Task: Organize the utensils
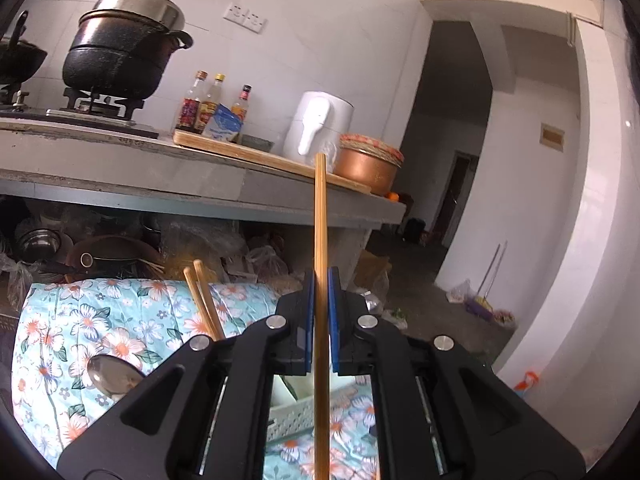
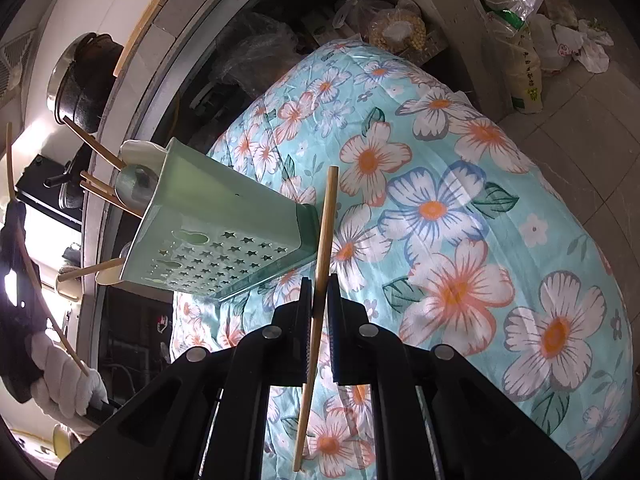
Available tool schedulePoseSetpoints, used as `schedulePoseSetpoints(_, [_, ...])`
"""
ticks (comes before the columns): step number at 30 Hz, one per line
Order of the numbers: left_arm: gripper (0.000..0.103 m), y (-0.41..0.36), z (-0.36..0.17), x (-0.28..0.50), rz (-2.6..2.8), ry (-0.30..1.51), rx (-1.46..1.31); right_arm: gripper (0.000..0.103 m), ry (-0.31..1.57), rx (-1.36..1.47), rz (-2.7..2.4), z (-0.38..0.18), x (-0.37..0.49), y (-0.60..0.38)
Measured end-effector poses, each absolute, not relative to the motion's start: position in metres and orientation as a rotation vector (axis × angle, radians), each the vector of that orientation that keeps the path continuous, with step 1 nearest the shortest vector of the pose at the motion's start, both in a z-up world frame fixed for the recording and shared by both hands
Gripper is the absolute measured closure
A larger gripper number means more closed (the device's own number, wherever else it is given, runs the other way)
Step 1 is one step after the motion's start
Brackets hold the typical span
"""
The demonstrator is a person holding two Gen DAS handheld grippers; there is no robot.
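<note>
In the left wrist view, a single chopstick (image 1: 321, 240) is pinched between the blue pads of the left gripper (image 1: 321, 280) and runs straight up the middle of the frame, its tip seen against the white kettle (image 1: 316, 128) on the grey desk (image 1: 192, 176). Lower left, two more chopsticks (image 1: 204, 300) and a spoon (image 1: 114, 372) are seen above the floral cloth (image 1: 92, 320), partly hidden by the gripper body. A black pot (image 1: 120, 52) on a stove and three bottles (image 1: 212, 104) are seen in the upper left.

In the right wrist view, another chopstick (image 2: 320, 280) is clamped between the pads of the right gripper (image 2: 319, 292), slanting from the lower centre up to the middle. Just left of it, a pale green utensil holder (image 2: 224, 236) with star-shaped holes stands on the floral cloth (image 2: 460, 220), with chopsticks (image 2: 96, 148) and a spoon (image 2: 134, 188) inside. A gloved hand (image 2: 68, 380) appears at the lower left edge. Plastic bags (image 2: 520, 40) lie at the upper right.
</note>
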State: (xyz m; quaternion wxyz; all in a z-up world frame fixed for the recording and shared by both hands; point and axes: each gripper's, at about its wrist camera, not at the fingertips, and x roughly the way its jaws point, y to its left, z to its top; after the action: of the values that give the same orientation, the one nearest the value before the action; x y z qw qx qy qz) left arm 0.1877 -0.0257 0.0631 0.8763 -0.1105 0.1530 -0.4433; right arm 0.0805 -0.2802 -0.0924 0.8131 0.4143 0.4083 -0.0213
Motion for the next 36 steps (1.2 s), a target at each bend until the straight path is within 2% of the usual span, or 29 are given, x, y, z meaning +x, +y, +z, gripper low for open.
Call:
schedulePoseSetpoints(13, [0.097,-0.047,0.058,0.233,-0.696,0.219,-0.416,0.095,0.884,0.924,-0.046,-0.104,0.083,-0.287])
schedulePoseSetpoints(26, [0.097,-0.058,0.048,0.233,-0.593,0.105,-0.412,0.095,0.878,0.943,-0.041,-0.105,0.081,-0.290])
schedulePoseSetpoints(36, [0.097,-0.064,0.047,0.229,-0.595,0.123,-0.356,0.095,0.874,0.948,-0.036,-0.104,0.079,-0.291])
